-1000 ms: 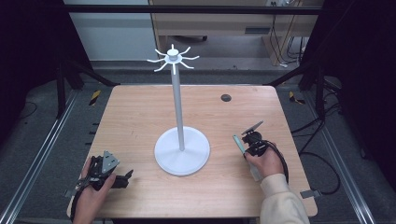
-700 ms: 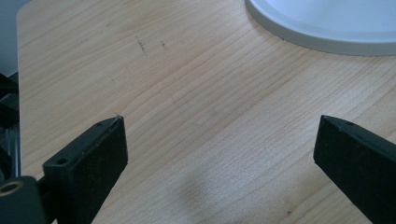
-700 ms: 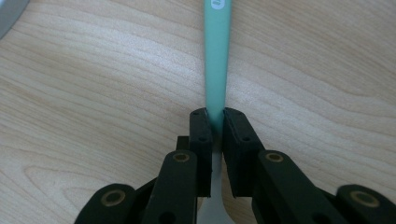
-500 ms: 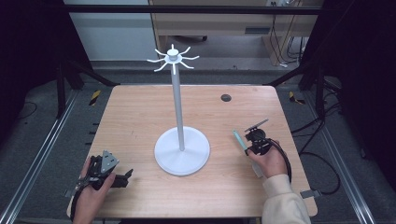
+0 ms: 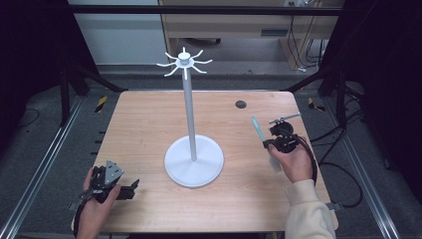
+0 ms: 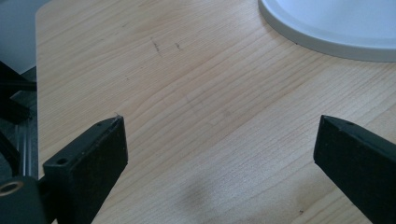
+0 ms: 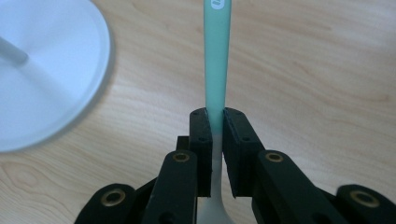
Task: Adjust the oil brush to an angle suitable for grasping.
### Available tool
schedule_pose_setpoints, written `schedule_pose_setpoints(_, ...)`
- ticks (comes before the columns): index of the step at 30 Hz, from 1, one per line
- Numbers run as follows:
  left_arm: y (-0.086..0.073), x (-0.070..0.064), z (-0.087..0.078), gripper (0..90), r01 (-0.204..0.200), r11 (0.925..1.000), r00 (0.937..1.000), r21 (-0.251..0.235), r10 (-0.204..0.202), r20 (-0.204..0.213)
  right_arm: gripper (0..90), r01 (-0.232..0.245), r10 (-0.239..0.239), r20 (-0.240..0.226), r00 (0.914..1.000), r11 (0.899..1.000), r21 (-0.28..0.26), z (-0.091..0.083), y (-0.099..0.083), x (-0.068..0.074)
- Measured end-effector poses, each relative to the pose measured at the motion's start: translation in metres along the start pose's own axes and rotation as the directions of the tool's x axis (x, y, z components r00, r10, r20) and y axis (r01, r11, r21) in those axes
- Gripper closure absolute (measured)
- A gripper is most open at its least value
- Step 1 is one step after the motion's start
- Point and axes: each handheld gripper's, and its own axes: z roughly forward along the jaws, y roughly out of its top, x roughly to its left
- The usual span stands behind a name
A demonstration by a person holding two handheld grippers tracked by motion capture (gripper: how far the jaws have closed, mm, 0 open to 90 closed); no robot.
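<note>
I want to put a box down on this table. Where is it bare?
The table is bare left of the white stand, and along the far edge beside the dark hole. It is tighter at the right, where the right gripper holds a green utensil.

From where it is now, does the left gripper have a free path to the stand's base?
Probably yes. The left gripper is open and holds nothing, and only bare table lies between it and the stand's base.

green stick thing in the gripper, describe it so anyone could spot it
On the wooden table, look right of the white hook stand. The right hand-held gripper is shut on a slim mint-green handle, pale white at its lower end: the only green item there.
</note>
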Motion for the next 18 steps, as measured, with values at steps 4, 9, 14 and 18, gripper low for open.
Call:
schedule_pose_setpoints(4, -0.001, 0.001, -0.001, 2.5, 0.013, 0.9999, 0.9999, -0.001, -0.013, -0.008, 82.5, 0.002, -0.002, 0.009, 1.0000, 0.999, -0.041, -0.007, 0.017, 0.002)
schedule_pose_setpoints(9, -0.002, 0.003, -0.002, 2.5, 0.020, 0.9998, 0.9996, 0.003, -0.020, -0.018, 82.5, 0.003, -0.004, -0.014, 0.9999, 0.995, -0.096, -0.009, 0.028, 0.003)
schedule_pose_setpoints(14, -0.001, 0.003, -0.001, 2.5, 0.025, 0.9997, 0.9994, -0.005, -0.025, -0.023, 82.5, 0.033, -0.038, -0.025, 0.9990, 0.988, -0.152, -0.019, 0.028, 0.008)
schedule_pose_setpoints(18, 0.000, 0.003, -0.002, 2.5, 0.024, 0.9997, 0.9994, -0.007, -0.024, -0.025, 82.5, 0.049, -0.056, -0.026, 0.9981, 0.975, -0.215, -0.029, 0.027, 0.013)
